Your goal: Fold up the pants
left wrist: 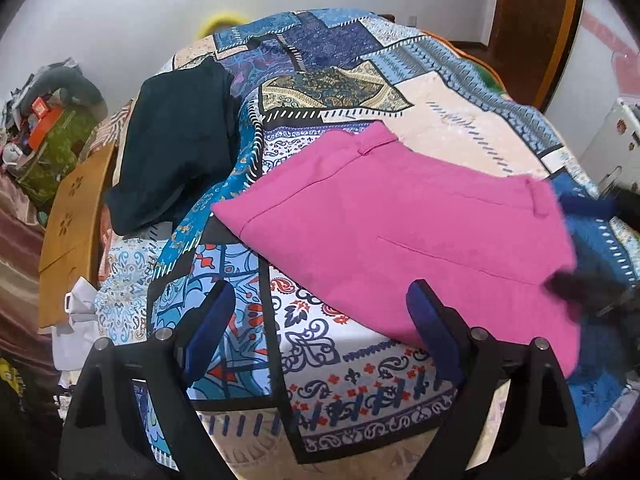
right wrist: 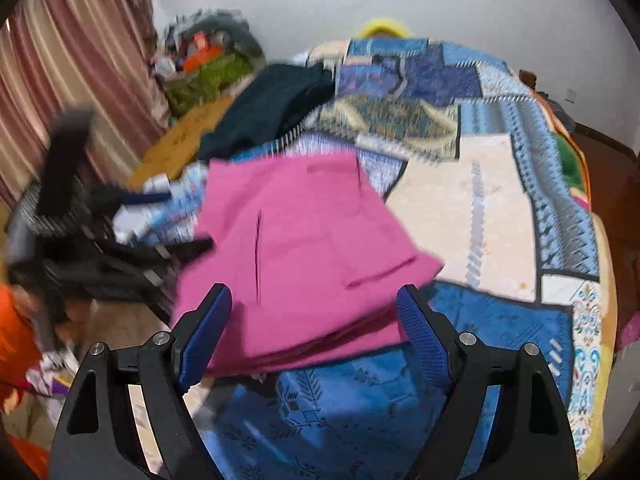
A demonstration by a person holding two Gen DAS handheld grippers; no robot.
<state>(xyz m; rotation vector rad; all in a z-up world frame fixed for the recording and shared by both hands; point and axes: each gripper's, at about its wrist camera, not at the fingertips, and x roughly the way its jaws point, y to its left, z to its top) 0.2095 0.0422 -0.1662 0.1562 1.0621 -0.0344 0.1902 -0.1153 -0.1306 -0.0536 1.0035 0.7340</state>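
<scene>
- Leftmost, a dark garment (left wrist: 176, 148) lies on the quilt (left wrist: 328, 380).
- Left gripper (left wrist: 322, 316) spread wide, empty.
- Pink pants (left wrist: 404, 240) folded mid-quilt.
- Right gripper (right wrist: 316, 322) spread wide above the pants' near edge, gripping nothing.

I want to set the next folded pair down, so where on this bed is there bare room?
The widest free patch is the pale cream panel of the bedspread, just right of the pink pants and bordered by blue patterned strips. The blue patch in front of the pants is also bare. It is crowded toward the left, around the dark garment.
</scene>
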